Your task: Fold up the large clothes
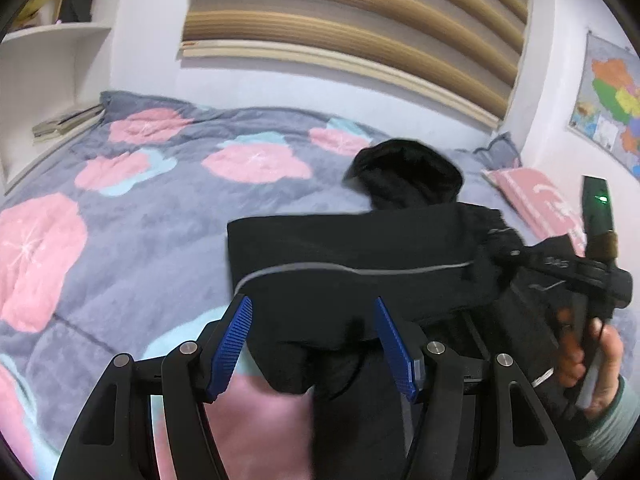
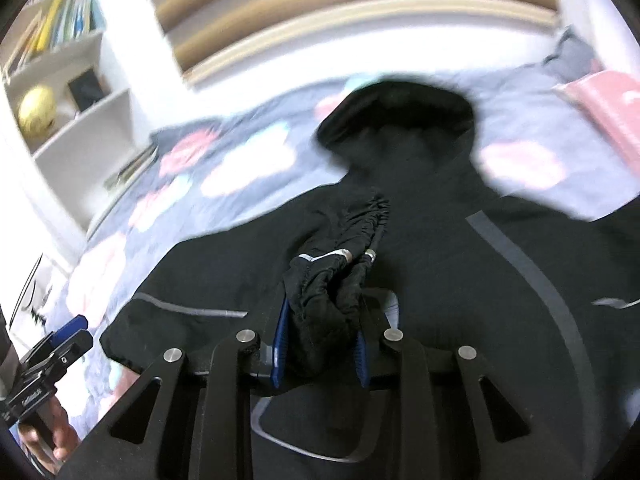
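A black hooded jacket [image 1: 352, 248] with grey reflective piping lies on the bed, its hood [image 1: 404, 176] pointing to the far wall. My left gripper [image 1: 314, 344] is open with its blue pads apart, and a fold of the jacket sits between them. My right gripper [image 2: 320, 344] is shut on a bunched sleeve cuff [image 2: 332, 288] of the jacket [image 2: 440, 264], held just above the jacket's body. The right gripper also shows at the right edge of the left wrist view [image 1: 592, 276], held in a hand.
The bed has a grey blanket [image 1: 160, 208] with pink and blue flowers. A pink pillow [image 1: 536, 196] lies at the far right. White shelves [image 2: 72, 128] stand to the left. A window blind [image 1: 360, 20] and a wall map [image 1: 612, 100] are behind the bed.
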